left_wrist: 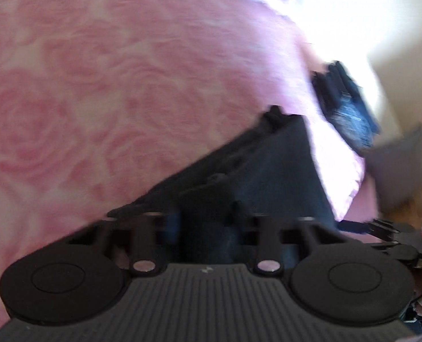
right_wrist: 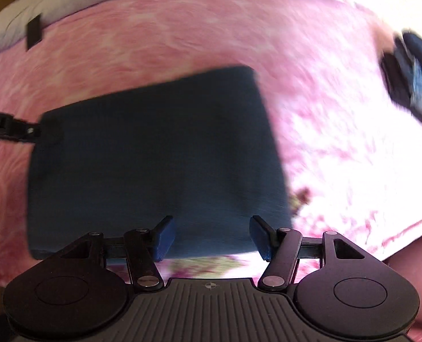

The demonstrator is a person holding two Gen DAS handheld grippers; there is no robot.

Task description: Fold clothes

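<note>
A folded dark blue garment (right_wrist: 154, 156) lies flat on the pink rose-patterned bedspread (right_wrist: 182, 37). My right gripper (right_wrist: 211, 235) is open, its blue pads at the garment's near edge with nothing between them. My left gripper (left_wrist: 202, 222) is shut on the garment's left edge (left_wrist: 268, 165); dark cloth bunches between its fingers. The left gripper's tip shows in the right wrist view (right_wrist: 25, 132) at the garment's left corner. The right gripper's tip shows in the left wrist view (left_wrist: 382, 228), low at the right.
A stack of dark folded clothes (right_wrist: 413, 85) sits at the far right of the bed, also in the left wrist view (left_wrist: 345, 105). A white sheet with a black tag (right_wrist: 34, 32) lies at the back left. A grey cushion (left_wrist: 399, 165) lies beyond the bed's edge.
</note>
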